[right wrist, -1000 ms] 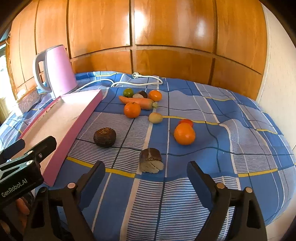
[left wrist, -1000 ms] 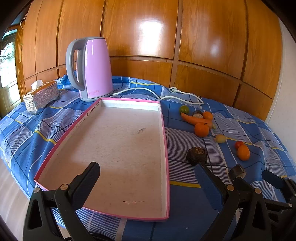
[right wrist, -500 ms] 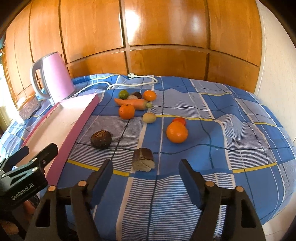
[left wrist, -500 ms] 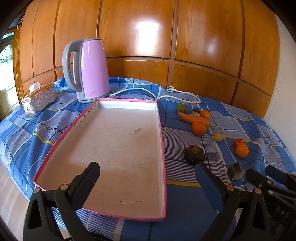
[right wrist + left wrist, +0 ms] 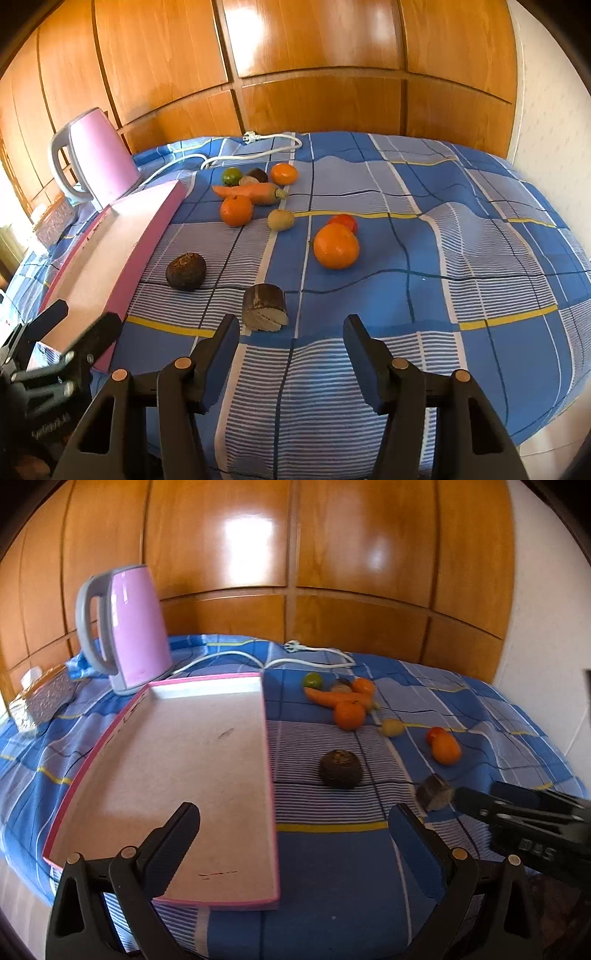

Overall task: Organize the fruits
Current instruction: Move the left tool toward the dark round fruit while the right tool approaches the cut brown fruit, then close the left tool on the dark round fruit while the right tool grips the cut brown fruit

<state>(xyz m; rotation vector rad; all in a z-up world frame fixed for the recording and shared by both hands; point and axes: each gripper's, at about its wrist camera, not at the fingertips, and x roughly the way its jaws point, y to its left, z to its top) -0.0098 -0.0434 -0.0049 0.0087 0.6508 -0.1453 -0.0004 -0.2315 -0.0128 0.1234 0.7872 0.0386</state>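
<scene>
The pink-rimmed tray (image 5: 184,757) lies bare on the blue checked cloth. To its right are a dark round fruit (image 5: 185,271), a cut brown piece (image 5: 265,307), a large orange (image 5: 336,245) with a red tomato (image 5: 343,222) behind it, a small orange (image 5: 236,210), a carrot (image 5: 247,192), a lime (image 5: 231,176) and a yellowish fruit (image 5: 281,219). My left gripper (image 5: 291,812) hangs open over the tray's near right edge, holding nothing. My right gripper (image 5: 291,321) is closing, with nothing between its pads. The cut brown piece lies just beyond its left fingertip.
A pink kettle (image 5: 129,627) stands behind the tray, and its white cord (image 5: 314,657) runs along the back of the cloth. A silver tissue box (image 5: 44,698) sits at far left. Wooden panels close the back, and a white wall is at right.
The right gripper's jaws have narrowed and it has come closer to the cut brown piece. The left view has rolled slightly. No fruit has moved.
</scene>
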